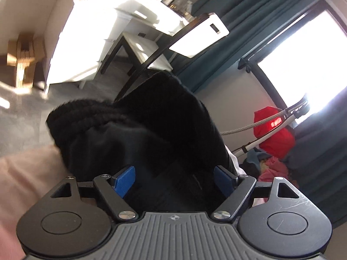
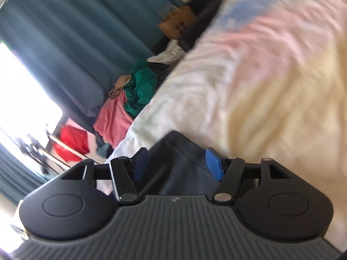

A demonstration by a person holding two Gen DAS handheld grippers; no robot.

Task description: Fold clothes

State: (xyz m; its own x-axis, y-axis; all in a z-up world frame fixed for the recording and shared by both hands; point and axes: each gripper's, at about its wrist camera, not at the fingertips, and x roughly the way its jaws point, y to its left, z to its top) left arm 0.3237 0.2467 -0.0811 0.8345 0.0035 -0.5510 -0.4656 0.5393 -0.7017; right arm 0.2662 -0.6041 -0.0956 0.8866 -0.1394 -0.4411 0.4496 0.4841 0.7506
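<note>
A black garment [image 1: 138,134] with a ribbed hem is bunched between the blue pads of my left gripper [image 1: 173,181] and rises in front of the camera, hiding what is behind it. My right gripper [image 2: 176,164] holds dark blue cloth [image 2: 184,169] between its blue pads [image 2: 213,165], just above a pastel bedspread [image 2: 260,75]. In both views the jaws stand well apart with thick cloth filling the gap. The right wrist view is blurred by motion.
A pile of clothes lies along the bed's edge: green [image 2: 142,88], pink [image 2: 112,119] and red [image 2: 70,143]. The red one [image 1: 274,134] also shows left. Teal curtains [image 2: 65,32], a bright window [image 1: 303,65], a white desk [image 1: 130,21], a chair [image 1: 195,36], a peach bedspread [image 1: 26,173].
</note>
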